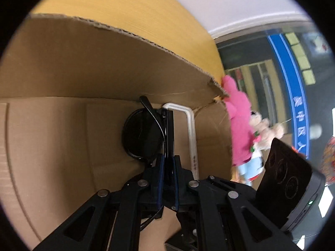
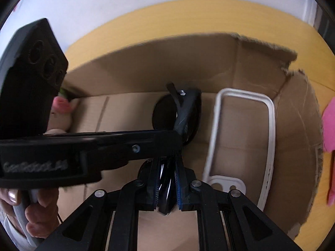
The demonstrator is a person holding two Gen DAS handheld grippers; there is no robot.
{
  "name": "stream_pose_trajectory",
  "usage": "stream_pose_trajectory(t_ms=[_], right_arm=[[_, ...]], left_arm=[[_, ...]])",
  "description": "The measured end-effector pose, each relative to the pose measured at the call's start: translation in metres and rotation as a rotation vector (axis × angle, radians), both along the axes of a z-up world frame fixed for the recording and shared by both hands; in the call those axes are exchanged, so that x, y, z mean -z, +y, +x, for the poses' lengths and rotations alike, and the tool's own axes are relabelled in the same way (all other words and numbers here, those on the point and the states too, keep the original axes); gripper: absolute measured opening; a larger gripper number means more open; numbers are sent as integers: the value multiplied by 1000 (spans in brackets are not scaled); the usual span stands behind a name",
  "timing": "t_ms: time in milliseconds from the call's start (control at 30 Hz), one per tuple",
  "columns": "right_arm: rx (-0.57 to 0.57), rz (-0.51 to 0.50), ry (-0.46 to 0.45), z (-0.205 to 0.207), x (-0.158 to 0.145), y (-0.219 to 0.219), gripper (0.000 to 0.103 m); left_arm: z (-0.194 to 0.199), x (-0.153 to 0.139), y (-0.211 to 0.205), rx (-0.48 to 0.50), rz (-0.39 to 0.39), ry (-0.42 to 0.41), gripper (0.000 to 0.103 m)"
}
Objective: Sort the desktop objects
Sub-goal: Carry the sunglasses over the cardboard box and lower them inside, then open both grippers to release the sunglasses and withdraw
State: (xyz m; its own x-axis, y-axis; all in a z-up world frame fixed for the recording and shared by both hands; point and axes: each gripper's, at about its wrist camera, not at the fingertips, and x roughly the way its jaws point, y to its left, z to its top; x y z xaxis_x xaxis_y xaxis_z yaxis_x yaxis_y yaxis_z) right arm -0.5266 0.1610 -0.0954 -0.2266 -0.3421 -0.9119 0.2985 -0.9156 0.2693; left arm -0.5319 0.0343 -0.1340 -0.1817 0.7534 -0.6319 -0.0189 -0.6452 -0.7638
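Note:
Black sunglasses (image 1: 142, 133) hang inside an open cardboard box (image 1: 83, 62), just above its floor. My left gripper (image 1: 168, 161) is shut on the frame beside the round dark lens. From the right wrist view the same sunglasses (image 2: 186, 113) are pinched at a second spot by my right gripper (image 2: 167, 167), which is also shut on them. The left gripper (image 2: 178, 133) reaches in from the left edge there, with a hand (image 2: 39, 209) on its handle. A white phone case (image 2: 240, 136) lies on the box floor to the right of the sunglasses.
The box stands on a yellow wooden table (image 2: 188, 10). A pink plush toy (image 1: 238, 125) and a small beige one (image 1: 266, 129) sit outside the box's right wall. Another plush (image 2: 60, 108) lies in the box's far left corner. The tall torn back wall (image 2: 188, 52) rises close behind the sunglasses.

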Motion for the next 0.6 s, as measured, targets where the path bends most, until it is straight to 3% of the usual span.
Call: stream_pose_trajectory(t_ms=[233, 333, 400, 500, 567, 600], right_arm=[[16, 78, 12, 0, -3, 11, 9], [21, 71, 9, 2, -3, 13, 10], [27, 66, 15, 5, -8, 12, 13], [43, 77, 58, 17, -28, 15, 37], [61, 90, 126, 33, -53, 19, 61], [68, 98, 160, 40, -65, 21, 66]], left_arm=[[-3, 0, 16, -10, -12, -14, 9], [-2, -6, 13, -27, -48, -20, 13], [3, -18, 9, -33, -84, -5, 21], [21, -50, 4, -56, -157, 76, 28], [42, -82, -2, -71, -241, 174, 29], [54, -97, -5, -75, -278, 223, 29]])
